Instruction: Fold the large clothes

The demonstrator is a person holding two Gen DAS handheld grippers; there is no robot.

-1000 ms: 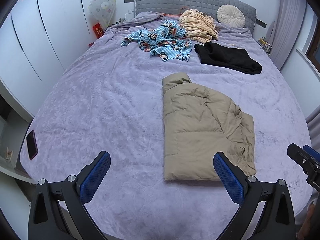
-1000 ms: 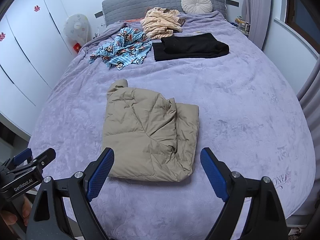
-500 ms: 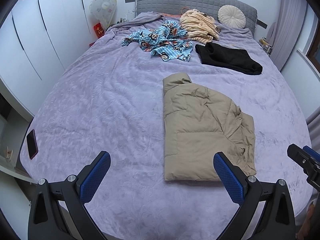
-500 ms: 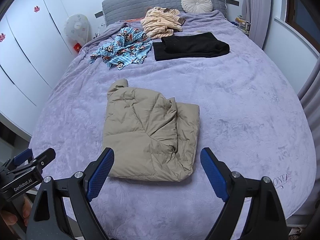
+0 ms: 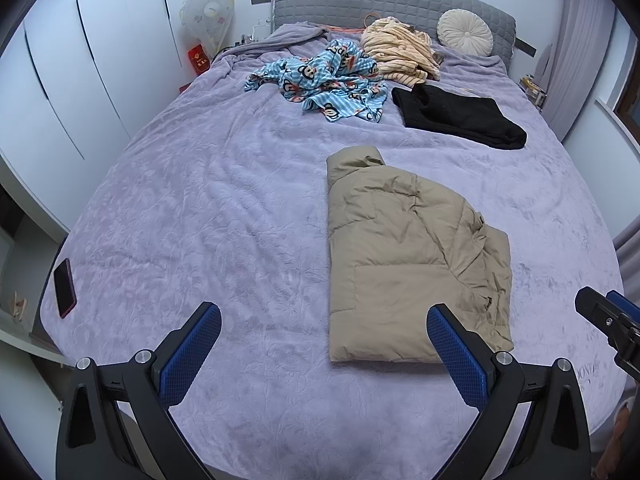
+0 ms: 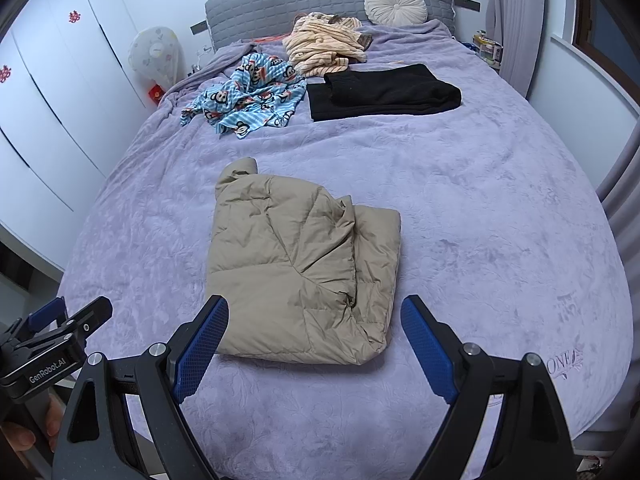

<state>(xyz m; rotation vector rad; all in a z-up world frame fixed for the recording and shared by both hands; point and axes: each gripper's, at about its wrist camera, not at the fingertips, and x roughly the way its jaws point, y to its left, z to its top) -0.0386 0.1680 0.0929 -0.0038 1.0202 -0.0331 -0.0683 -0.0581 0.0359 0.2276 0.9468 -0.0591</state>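
Note:
A tan puffer jacket lies folded into a rough rectangle on the purple bedspread, collar toward the headboard. It also shows in the right wrist view. My left gripper is open and empty above the foot of the bed, to the jacket's near left. My right gripper is open and empty just short of the jacket's near edge. Each gripper shows at the edge of the other's view, the right one and the left one.
A blue monkey-print garment, a striped beige garment and a folded black garment lie near the headboard. A round cushion leans on it. A phone lies at the bed's left corner. White wardrobes line the left.

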